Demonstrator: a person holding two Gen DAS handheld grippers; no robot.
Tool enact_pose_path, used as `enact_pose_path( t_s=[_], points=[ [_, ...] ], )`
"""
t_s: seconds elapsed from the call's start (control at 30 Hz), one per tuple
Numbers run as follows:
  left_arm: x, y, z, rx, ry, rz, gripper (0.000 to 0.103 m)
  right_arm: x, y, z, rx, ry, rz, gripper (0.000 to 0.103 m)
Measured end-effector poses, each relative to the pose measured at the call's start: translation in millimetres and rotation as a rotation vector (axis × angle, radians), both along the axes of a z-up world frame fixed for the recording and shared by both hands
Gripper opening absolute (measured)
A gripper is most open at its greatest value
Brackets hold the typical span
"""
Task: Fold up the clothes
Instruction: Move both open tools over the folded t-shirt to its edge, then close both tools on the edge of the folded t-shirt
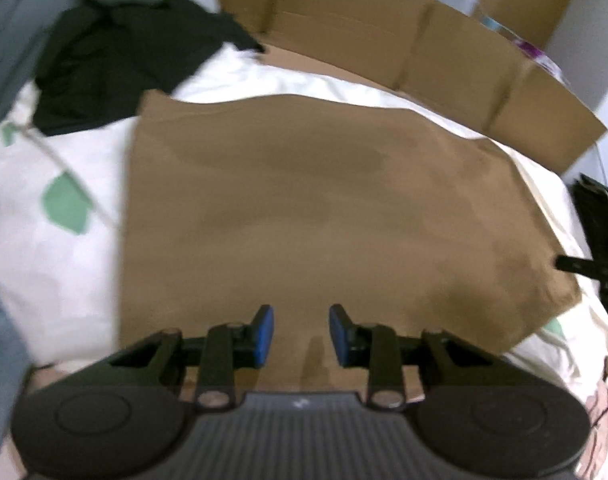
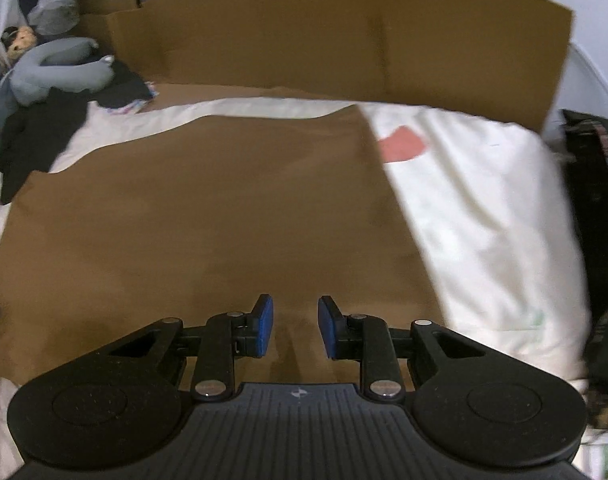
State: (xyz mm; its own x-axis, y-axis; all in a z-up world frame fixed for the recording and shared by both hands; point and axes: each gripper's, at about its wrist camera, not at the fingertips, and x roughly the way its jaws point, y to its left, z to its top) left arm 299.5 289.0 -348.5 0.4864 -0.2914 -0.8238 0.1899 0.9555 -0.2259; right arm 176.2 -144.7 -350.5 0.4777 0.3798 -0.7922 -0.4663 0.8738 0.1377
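A brown garment [image 1: 304, 200] lies spread flat and smooth on the bed, and it also fills the middle of the right wrist view [image 2: 203, 220]. My left gripper [image 1: 301, 316] hovers over its near edge with its blue pads [image 1: 265, 328] apart and nothing between them. My right gripper [image 2: 291, 306] hangs over the same near edge further right, its blue pads [image 2: 328, 328] also apart and empty. The garment's right side edge runs just right of that gripper.
The bed's white sheet [image 1: 43, 240] has green and red leaf prints. A cardboard wall [image 2: 344, 40] stands along the far side. Black clothes [image 1: 123, 52] are piled at the far left, by a grey plush toy [image 2: 55, 68]. A dark object [image 2: 596, 200] borders the bed's right side.
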Motion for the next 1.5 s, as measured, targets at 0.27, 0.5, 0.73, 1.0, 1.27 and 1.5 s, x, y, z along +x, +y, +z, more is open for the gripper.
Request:
enact_pose_path(
  t_s=[0.27,0.5,0.73,1.0,1.27,1.5],
  points=[
    [3.0,-25.3,-15.1,-0.019,0.009,-0.051,0.032,-7.8,40.1,-20.6,-0.047,0.007,0.085,0.032],
    [-18.2,-17.2,-34.6,0.030,0.058,-0.020,0.032,-33.8,32.1,-36.6,-0.087,0.044,0.103,0.032],
    [-43.7,-11.3,-34.0,0.092,0.038,-0.040,0.030,-57.9,23.8,-30.6,-0.140,0.023,0.123,0.031],
    [-42.0,-26.8,-17.4,0.056,-0.009,-0.084,0.029,-75.5,38.1,-12.8,-0.070,0.005,0.187,0.032],
    [-38.5,-62.9,-26.5,0.001,0.002,-0.201,0.029,-88.6,66.7,-24.8,-0.048,0.053,0.265,0.020],
    [-39.2,-86.1,-27.6,-0.021,-0.006,-0.265,0.029,-99.4,84.5,-26.8,-0.038,0.074,0.325,0.015]
  ],
)
